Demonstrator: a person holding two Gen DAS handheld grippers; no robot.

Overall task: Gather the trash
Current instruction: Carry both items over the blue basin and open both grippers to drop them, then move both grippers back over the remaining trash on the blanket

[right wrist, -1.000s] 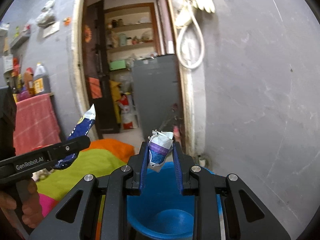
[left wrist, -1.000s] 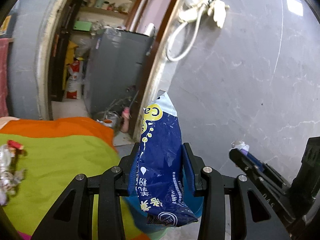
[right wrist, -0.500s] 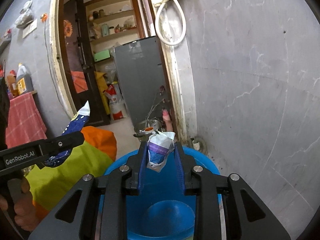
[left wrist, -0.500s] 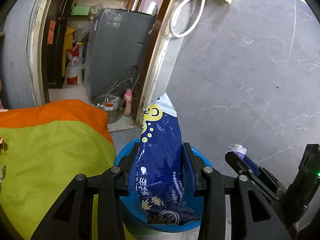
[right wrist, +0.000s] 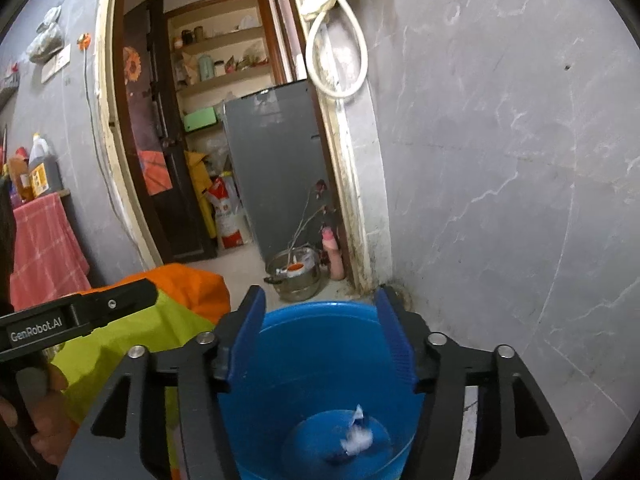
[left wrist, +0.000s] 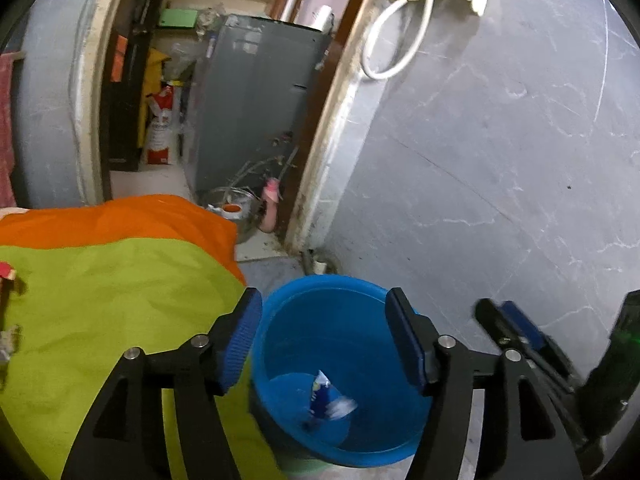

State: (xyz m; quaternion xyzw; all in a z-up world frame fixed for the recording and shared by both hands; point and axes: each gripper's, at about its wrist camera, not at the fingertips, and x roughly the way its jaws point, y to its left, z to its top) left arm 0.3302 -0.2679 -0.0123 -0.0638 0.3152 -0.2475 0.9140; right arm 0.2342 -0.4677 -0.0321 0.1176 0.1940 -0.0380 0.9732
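Behind everything, a grey marbled wall (left wrist: 500, 140) fills the right of both wrist views, with a white looped cord (right wrist: 340, 52) hanging near the door frame. Through the doorway stands a grey cabinet (left wrist: 256, 100), and on the floor before it a metal pot (right wrist: 296, 272) and a pink bottle (right wrist: 334, 256). At left, a bed cover (left wrist: 112, 292) of green and orange cloth lies just beside the blue bucket (left wrist: 340, 320).

Blue bucket: upright on the floor against the cover's edge, directly below both grippers.

Left gripper (left wrist: 324, 336): its jaws are opening, the blue-padded fingers (left wrist: 240, 336) spread to either side of the bucket mouth, with nothing between them. A hand (right wrist: 36, 420) grips its handle, visible in the right wrist view.

Right gripper (right wrist: 320, 340): its jaws are likewise opening; the fingers (right wrist: 394, 340) frame the bucket rim and grasp nothing.

Blue packet (left wrist: 322, 396): inside the bucket near its floor, motion-blurred, clear of the left fingers.

Crumpled white wrapper (right wrist: 356, 436): also inside the bucket near its floor, blurred, clear of the right fingers. Whether either item has come to rest cannot be told.

Small scraps (left wrist: 8, 308) lie on the green cloth at the far left edge.
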